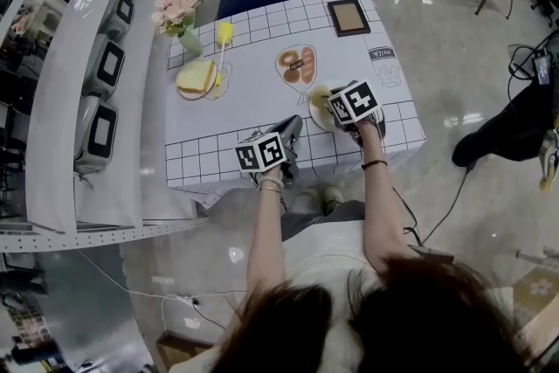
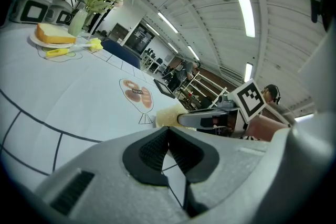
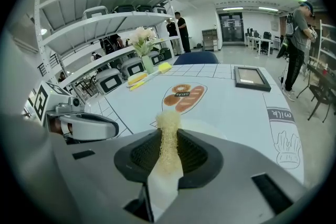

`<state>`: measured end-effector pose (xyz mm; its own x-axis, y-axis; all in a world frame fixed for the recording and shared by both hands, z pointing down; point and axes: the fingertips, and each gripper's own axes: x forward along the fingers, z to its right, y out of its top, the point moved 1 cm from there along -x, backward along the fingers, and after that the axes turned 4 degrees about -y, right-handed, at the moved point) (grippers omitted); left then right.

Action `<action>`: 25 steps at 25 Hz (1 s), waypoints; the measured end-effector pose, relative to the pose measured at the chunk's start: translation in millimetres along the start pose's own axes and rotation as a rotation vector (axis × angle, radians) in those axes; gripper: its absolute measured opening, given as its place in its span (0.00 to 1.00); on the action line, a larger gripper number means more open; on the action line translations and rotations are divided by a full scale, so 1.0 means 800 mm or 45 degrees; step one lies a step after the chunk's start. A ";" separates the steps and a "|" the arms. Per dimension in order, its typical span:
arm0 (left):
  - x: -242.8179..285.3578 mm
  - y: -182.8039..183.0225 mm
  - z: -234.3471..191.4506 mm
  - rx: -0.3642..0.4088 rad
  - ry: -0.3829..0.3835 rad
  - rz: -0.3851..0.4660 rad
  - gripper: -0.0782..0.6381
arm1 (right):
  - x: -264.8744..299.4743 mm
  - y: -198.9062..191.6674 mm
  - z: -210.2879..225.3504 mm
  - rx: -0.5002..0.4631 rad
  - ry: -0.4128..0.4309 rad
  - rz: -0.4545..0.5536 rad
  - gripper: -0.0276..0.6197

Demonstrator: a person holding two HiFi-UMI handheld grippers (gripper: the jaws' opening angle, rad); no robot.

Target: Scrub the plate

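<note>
Plate lies just beyond right tool, clamped on scrubber.

The left forearm and right forearm are bare and reach from six o'clock toward twelve. The left gripper lies at seven o'clock of the right gripper and points to one o'clock, its jaws pressed together with nothing between. The right gripper points to ten o'clock, clamped on a scrub sponge. A dark band circles the right wrist.

Ceiling strip lights above the left gripper give bright, even light; the floor beyond it glares. Both gripper views warp and darken at the edges.
</note>
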<state>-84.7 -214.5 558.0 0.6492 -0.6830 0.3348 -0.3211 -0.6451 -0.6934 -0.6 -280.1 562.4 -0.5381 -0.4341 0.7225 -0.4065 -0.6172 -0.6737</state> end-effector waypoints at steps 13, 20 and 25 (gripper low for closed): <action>-0.006 0.052 0.035 0.311 0.014 0.182 0.12 | -0.067 0.062 -0.022 -0.153 0.210 0.467 0.17; -0.017 0.072 0.059 0.484 0.008 0.262 0.12 | -0.096 0.063 -0.041 -0.130 0.316 0.670 0.17; -0.023 0.078 0.069 0.535 0.007 0.300 0.12 | -0.107 0.069 -0.045 -0.073 0.345 0.770 0.17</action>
<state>-78.9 -223.0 473.6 0.5882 -0.7965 0.1398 -0.1518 -0.2786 -0.9483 -3.7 -253.3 457.3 -0.8472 -0.5082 0.1549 -0.0092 -0.2774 -0.9607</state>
